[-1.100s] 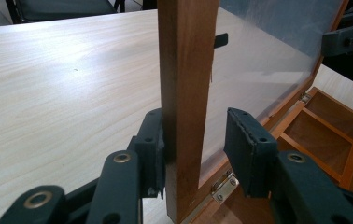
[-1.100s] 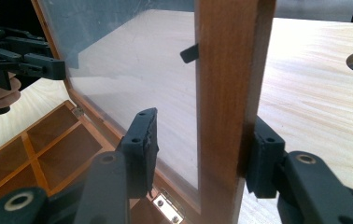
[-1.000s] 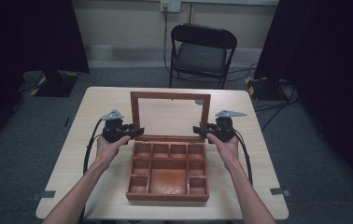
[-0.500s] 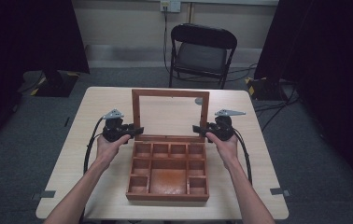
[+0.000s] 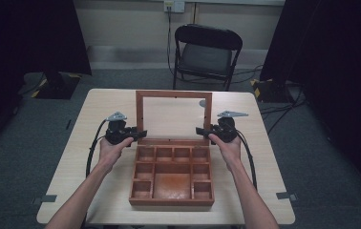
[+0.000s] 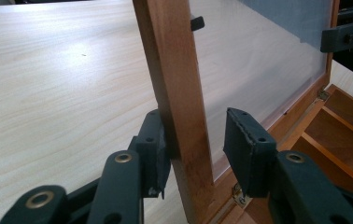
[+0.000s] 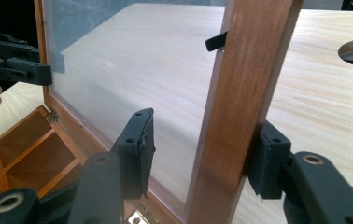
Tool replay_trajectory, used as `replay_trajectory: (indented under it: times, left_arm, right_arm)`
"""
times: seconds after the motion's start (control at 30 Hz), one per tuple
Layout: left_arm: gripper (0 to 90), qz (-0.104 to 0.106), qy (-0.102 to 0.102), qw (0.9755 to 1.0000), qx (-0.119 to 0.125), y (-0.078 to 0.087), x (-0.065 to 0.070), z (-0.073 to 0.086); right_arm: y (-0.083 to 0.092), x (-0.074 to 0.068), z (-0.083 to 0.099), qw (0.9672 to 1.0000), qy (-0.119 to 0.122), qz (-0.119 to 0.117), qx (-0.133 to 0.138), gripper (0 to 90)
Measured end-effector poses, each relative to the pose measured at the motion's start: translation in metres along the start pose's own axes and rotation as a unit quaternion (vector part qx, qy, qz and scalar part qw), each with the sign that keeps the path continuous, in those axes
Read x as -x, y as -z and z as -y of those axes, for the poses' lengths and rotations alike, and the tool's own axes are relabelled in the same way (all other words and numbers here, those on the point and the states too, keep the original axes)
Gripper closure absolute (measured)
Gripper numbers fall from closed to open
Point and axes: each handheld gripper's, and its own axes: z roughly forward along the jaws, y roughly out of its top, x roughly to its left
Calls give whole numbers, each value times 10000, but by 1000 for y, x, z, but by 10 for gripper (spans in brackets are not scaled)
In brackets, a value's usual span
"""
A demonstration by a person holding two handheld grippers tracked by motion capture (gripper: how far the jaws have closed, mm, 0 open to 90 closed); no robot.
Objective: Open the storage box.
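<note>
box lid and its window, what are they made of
The lid frame looks like reddish-brown stained wood: grain shows, with a dull sheen. Its window pane seems frosted glass or plastic, since the table shows through hazily; which one cannot be told.

No text, label, brand, number or sign could be read anywhere: the wooden box (image 5: 171,179), its glass lid (image 5: 174,117) and the table (image 5: 97,119) all were unmarked.

Bare table (image 5: 107,102) lies open at ten o'clock of my left gripper (image 5: 138,134). The upright lid (image 5: 174,94) stands between my grippers; the box (image 5: 172,199) blocks six o'clock.
</note>
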Motion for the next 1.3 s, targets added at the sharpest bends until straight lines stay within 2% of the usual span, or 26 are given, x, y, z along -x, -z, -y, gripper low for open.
replay_trajectory:
  times: [0.4, 0.73, 0.77, 0.9, 1.03, 1.17, 1.3]
  left_arm:
    - [566, 21, 118, 9999, -79, -4, -4, 0]
    - [533, 18, 224, 9997, -32, -10, -5, 2]
    - [529, 16, 179, 9998, -93, -9, -6, 1]
    - [505, 3, 224, 9997, -83, -13, -5, 2]
    - [465, -86, 169, 9997, -170, -15, -3, 2]
    - [449, -28, 268, 9995, -164, -17, -5, 4]
    - [429, -93, 217, 9995, -204, -19, -3, 4]
  right_arm:
    - [-7, 4, 1, 10000, -77, 6, -34, 446]
    - [-13, 6, 3, 9999, -157, 40, -61, 407]
    - [-13, 6, 3, 9998, -156, 53, -73, 400]
    - [-16, 5, 3, 9998, -153, 96, -123, 375]
    - [-18, 6, 5, 9997, -185, 100, -139, 352]
    - [-21, 8, 6, 9995, -236, 79, -192, 337]
    - [-22, 8, 7, 9994, -250, 101, -231, 319]
